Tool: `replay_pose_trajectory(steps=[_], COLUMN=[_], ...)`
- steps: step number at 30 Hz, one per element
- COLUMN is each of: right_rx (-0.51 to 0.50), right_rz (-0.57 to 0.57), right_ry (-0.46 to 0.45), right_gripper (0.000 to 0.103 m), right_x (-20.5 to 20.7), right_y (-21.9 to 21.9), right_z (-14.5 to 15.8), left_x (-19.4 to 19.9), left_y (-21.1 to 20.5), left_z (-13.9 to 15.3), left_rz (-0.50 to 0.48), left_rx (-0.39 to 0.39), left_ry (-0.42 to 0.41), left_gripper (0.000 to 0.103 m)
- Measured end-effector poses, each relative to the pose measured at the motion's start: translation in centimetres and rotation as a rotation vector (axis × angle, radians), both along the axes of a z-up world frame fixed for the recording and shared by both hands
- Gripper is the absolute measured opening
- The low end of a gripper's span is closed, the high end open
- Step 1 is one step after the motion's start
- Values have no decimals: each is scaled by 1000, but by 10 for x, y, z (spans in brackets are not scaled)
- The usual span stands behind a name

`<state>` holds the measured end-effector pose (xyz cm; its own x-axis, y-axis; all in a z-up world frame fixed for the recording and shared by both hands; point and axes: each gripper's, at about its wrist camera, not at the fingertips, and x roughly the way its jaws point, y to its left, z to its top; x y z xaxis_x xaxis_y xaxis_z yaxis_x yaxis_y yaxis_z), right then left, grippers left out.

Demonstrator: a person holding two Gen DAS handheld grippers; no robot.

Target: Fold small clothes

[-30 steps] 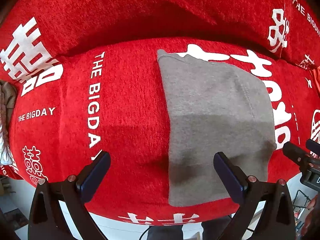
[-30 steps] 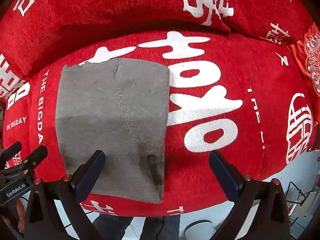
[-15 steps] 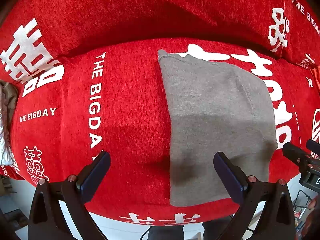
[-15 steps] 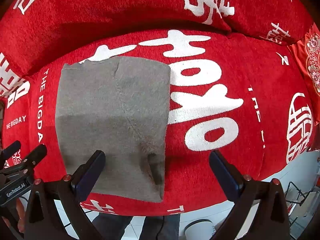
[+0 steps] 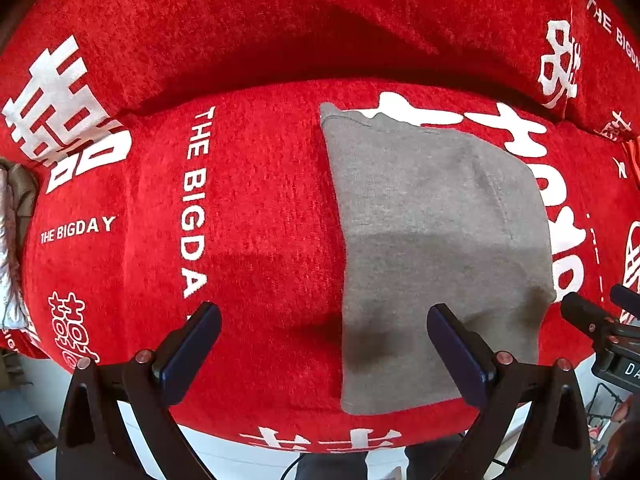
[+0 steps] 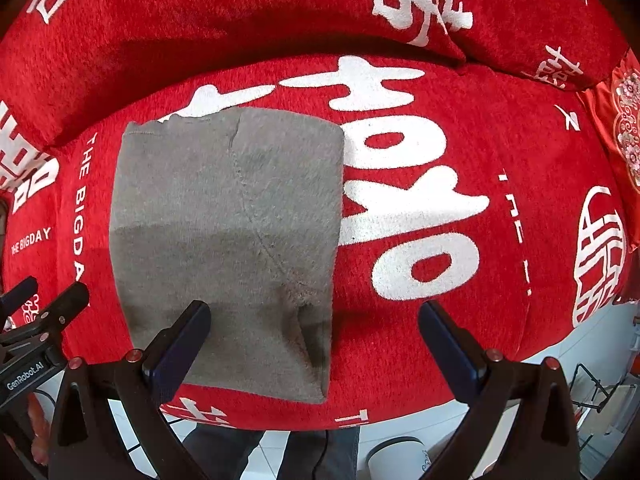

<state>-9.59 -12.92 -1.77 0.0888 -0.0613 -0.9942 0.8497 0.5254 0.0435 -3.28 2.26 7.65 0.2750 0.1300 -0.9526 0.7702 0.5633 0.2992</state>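
Observation:
A grey knitted garment point(image 5: 432, 248) lies folded into a flat rectangle on the red sofa seat point(image 5: 248, 216); it also shows in the right wrist view point(image 6: 228, 236). My left gripper point(image 5: 324, 344) is open and empty, hovering above the garment's near left edge, its right finger over the cloth. My right gripper point(image 6: 314, 340) is open and empty above the garment's near right corner. Each gripper shows at the edge of the other's view: the right one point(image 5: 600, 320), the left one point(image 6: 36, 300).
The red seat cover carries white characters and lettering, with the backrest point(image 5: 320, 20) behind. A grey-brown cloth pile point(image 5: 16, 208) lies at the far left. A patterned red cushion point(image 6: 624, 128) sits at the right. White floor tiles point(image 6: 552, 376) lie below the seat's front edge.
Almost nothing has changed; both views have shifted very slightly, and the garment and both open grippers stay in place.

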Motion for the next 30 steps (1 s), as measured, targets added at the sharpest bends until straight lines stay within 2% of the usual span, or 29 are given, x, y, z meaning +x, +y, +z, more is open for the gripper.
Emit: replay_pose_trajectory(steps=[30], right_rx=[1], right_rz=[16], right_ry=[13], right_gripper=[103], right_x=[8], right_y=[5], right_z=[-4], left_x=[9], left_y=[9], left_z=[-1], left_rz=[30], left_rx=[-1], left_ry=[-11], left_gripper=[103])
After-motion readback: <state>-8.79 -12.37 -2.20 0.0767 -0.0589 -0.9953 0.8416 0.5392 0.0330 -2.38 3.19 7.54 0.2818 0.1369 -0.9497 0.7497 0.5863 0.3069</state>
